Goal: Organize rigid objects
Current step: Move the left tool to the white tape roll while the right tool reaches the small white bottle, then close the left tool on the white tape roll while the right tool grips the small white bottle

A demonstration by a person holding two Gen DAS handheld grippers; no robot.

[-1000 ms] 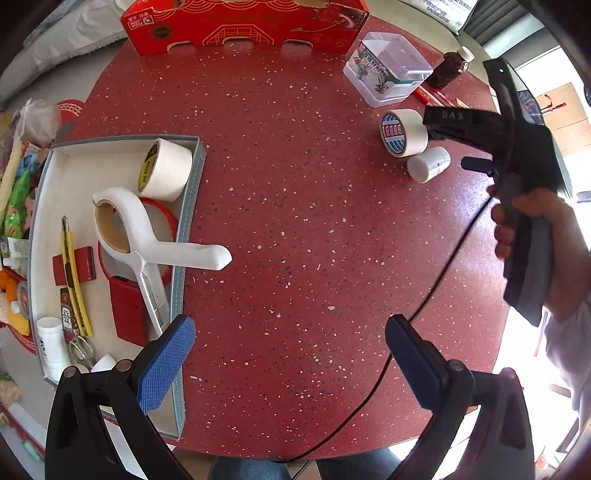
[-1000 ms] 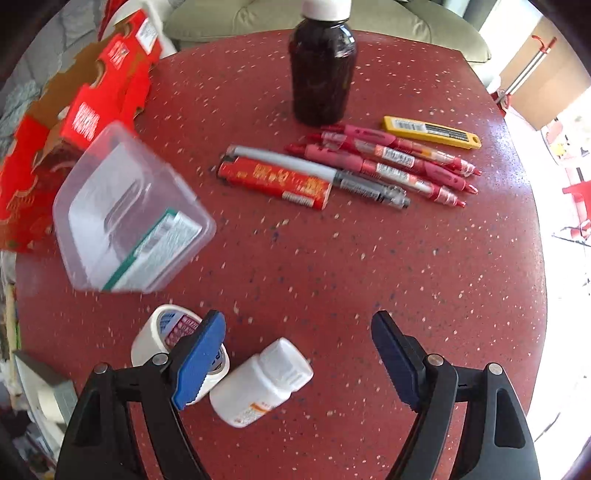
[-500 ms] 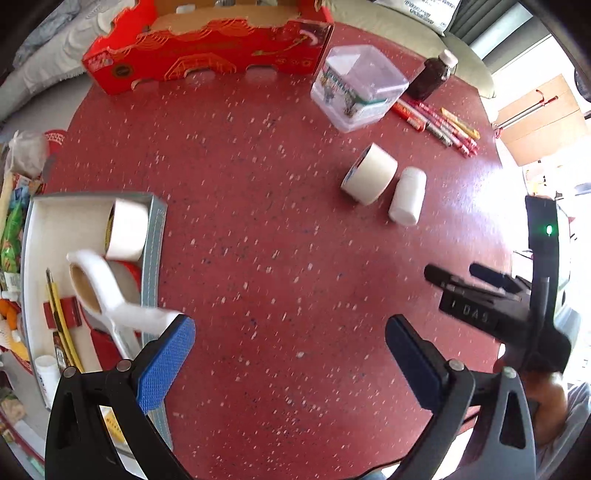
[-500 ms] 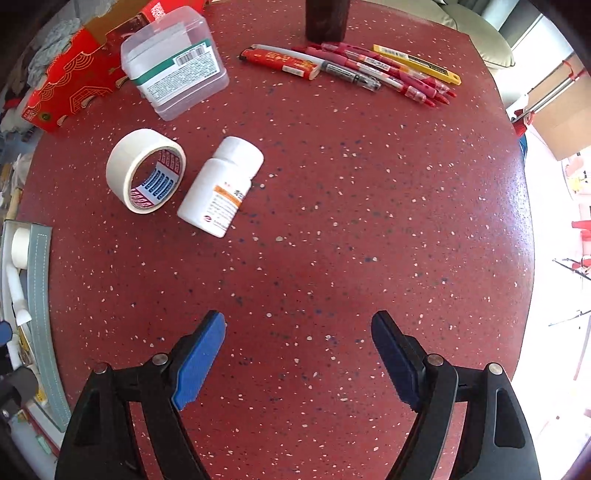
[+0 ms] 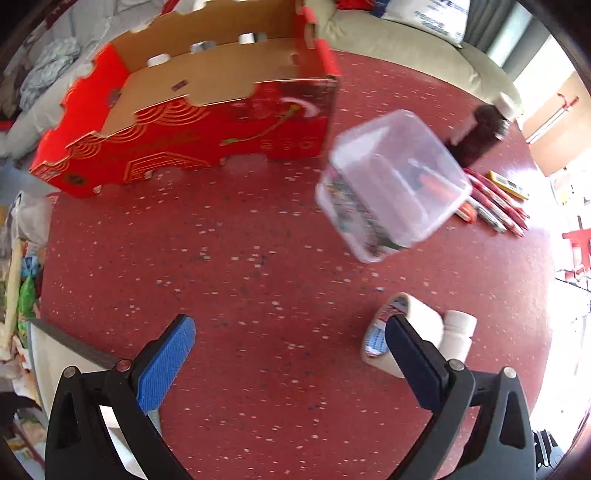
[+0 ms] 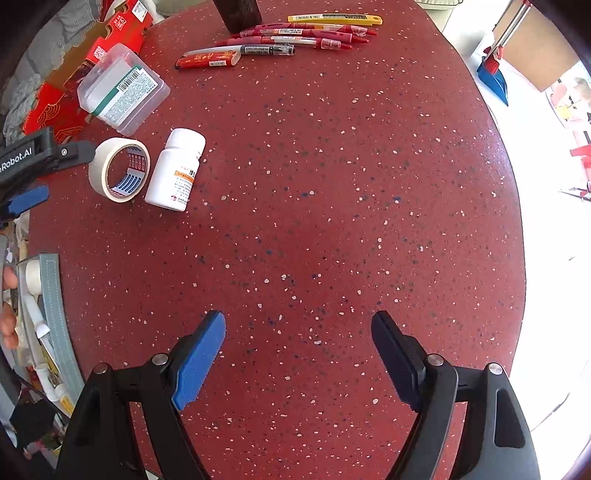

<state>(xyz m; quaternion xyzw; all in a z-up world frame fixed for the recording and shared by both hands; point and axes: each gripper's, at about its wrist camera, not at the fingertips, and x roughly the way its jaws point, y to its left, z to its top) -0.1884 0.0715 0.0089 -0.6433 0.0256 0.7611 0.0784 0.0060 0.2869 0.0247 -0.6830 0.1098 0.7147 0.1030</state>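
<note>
The left hand-held gripper [image 5: 290, 354] hangs wide open and empty over the red speckled surface [image 5: 240, 266], its right-hand finger [image 5: 413, 362] just in front of a roll of masking tape [image 5: 410, 325] that stands on edge; the right hand-held gripper [image 6: 297, 360], likewise spread wide and holding nothing, points down at a bare stretch of the same surface, well apart from every object. Just beside the tape lies a white pill bottle [image 6: 175, 170] on its side, the two close enough that they may be touching. Beyond them sits a clear plastic box [image 6: 122, 90], then a row of red pens [image 6: 295, 37], a yellow utility knife [image 6: 334, 17] and a dark brown bottle [image 5: 480, 136] near the far rim, with an open red cardboard box [image 5: 192, 122] to the left. A grey-edged tray [image 6: 51, 295] already carrying tape and tools shows at the left border. The step in hand looks like a pickup of the tape roll by the left tool: done well, it would mean centring the open fingers across the roll's flat sides, keeping clear of the pill bottle so it is not knocked rolling, and closing only once both pads face the roll squarely.
</note>
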